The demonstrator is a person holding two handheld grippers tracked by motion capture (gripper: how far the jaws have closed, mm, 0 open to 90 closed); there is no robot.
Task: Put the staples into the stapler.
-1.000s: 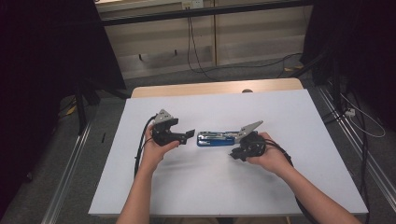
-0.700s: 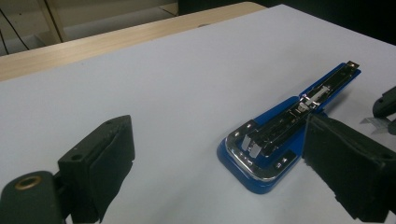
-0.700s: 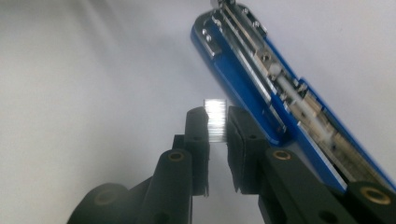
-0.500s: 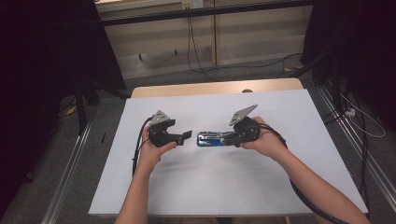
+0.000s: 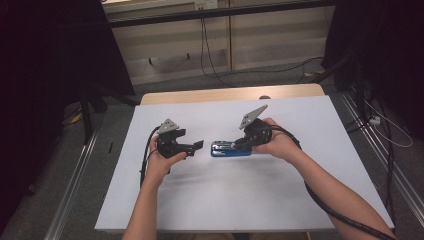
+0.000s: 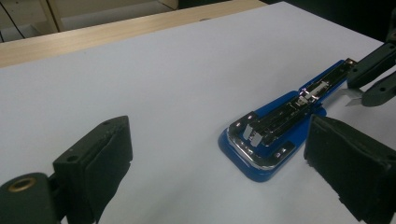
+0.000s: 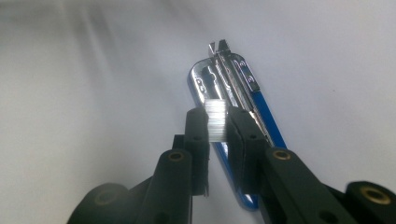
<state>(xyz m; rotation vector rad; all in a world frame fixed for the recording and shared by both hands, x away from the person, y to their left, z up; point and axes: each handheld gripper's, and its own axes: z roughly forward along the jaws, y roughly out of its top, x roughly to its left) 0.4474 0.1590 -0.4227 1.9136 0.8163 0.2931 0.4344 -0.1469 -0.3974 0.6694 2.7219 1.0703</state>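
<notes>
Where the white table (image 5: 240, 200) was examined, an opened blue stapler (image 5: 229, 149) lay near its centre, long axis parallel to the far edge. It sat between the grippers, nearer the right. The left gripper (image 5: 199, 145) stood wide open and empty. The right gripper (image 7: 217, 122) was clamped on a staple strip (image 7: 216, 120) directly above the stapler's channel. No legible markings were found.
</notes>
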